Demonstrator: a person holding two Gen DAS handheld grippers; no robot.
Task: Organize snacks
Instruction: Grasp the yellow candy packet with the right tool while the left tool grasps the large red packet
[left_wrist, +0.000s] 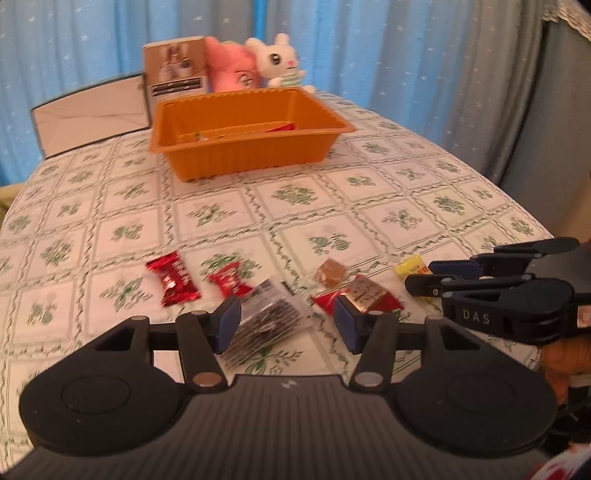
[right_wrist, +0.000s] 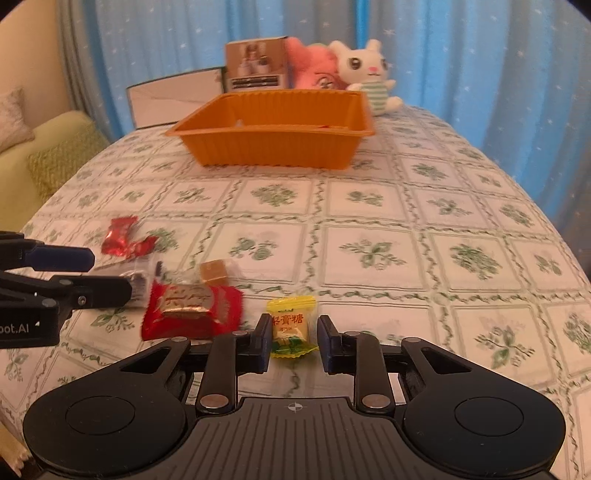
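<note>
An orange tray (left_wrist: 236, 155) (right_wrist: 269, 147) stands at the far side of the table with a few snacks inside. My left gripper (left_wrist: 286, 325) is open, its fingers on either side of a clear packet of dark snacks (left_wrist: 266, 325). Two red candies (left_wrist: 173, 280) (left_wrist: 229, 282), a brown caramel (left_wrist: 330, 273) and a red-and-gold packet (left_wrist: 364, 295) (right_wrist: 192, 310) lie nearby. My right gripper (right_wrist: 292, 341) is open around a yellow candy (right_wrist: 291, 325), low over the cloth.
A floral tablecloth (right_wrist: 369, 221) covers the table. A box (right_wrist: 256, 64), a pink plush (right_wrist: 314, 70), a white bunny plush (right_wrist: 369, 74) and a flat white box (left_wrist: 92, 110) stand behind the tray. Blue curtains hang behind. A green sofa (right_wrist: 44, 158) is at left.
</note>
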